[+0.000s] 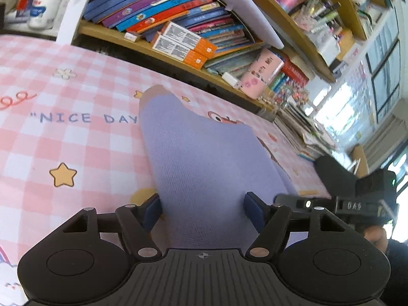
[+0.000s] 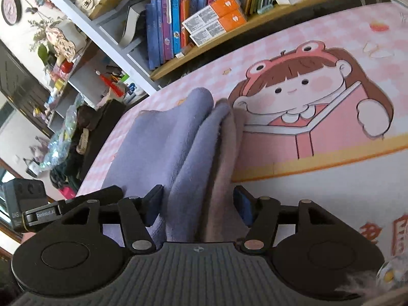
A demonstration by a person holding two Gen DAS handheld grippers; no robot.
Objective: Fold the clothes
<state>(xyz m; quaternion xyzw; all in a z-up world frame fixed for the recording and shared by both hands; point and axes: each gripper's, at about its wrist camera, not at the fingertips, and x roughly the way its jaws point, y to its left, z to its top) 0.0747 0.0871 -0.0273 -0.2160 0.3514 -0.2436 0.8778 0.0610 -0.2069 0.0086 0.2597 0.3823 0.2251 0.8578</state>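
Note:
A lavender knit garment [image 1: 199, 153] with a pinkish-beige lining [image 2: 227, 153] lies folded in layers on the pink checked table cover [image 1: 63, 97]. My left gripper [image 1: 202, 210] is open, its blue pads at either side of the garment's near end. My right gripper [image 2: 199, 204] is open too, its pads at either side of the bunched folds [image 2: 188, 148]. The right gripper also shows at the right edge of the left wrist view [image 1: 357, 199]. The left gripper shows at the left edge of the right wrist view [image 2: 51, 211].
A wooden shelf of books [image 1: 178, 15] and orange boxes [image 1: 186, 43] runs along the table's far edge. A pink cup [image 1: 260, 74] and white charger [image 1: 230, 79] stand on it. Cluttered shelves [image 2: 76, 58] and bags [image 2: 63, 137] lie beyond the table's left end.

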